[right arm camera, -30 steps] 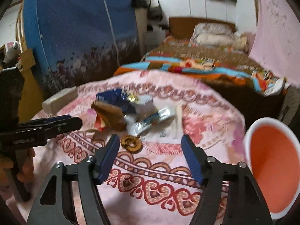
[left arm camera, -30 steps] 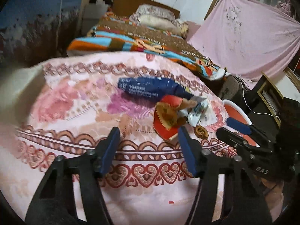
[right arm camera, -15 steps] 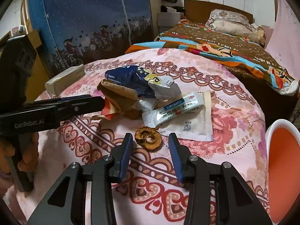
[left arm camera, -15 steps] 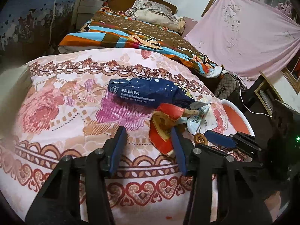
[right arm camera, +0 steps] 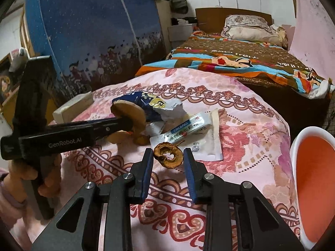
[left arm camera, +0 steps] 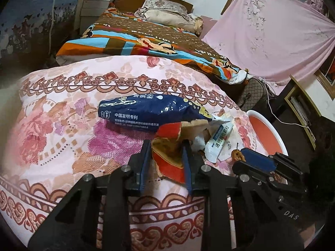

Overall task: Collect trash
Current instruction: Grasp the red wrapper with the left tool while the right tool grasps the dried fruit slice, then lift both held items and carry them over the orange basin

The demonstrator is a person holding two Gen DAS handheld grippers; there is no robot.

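On the pink floral bedspread (right arm camera: pixel 240 138), just beside the orange basin (right arm camera: pixel 314 188) at its edge, a small heap of trash waits; none of it looks collected yet, since the part of the basin in view is bare. The left gripper (left arm camera: pixel 167 163) is closing its jaws on a torn red-and-tan cardboard wrapper (left arm camera: pixel 169 159), the pads already against its crumpled sides. The right gripper (right arm camera: pixel 168 163) is closing too, narrow around a dried brown fruit ring (right arm camera: pixel 168 154) that sits between the pads, touching or nearly so. Both pieces lie on the basin-facing side of the heap, the ring nearer the basin. Left behind them are a dark blue foil pouch (left arm camera: pixel 150 110), farthest from the basin, a white sachet with blue print (right arm camera: pixel 184 130) and a flat white packet (right arm camera: pixel 209 144) under it. The wrapper is ragged and folded on itself; the ring is shrivelled, with a hole through it. My guess is that two lifts come next, three items afterwards.
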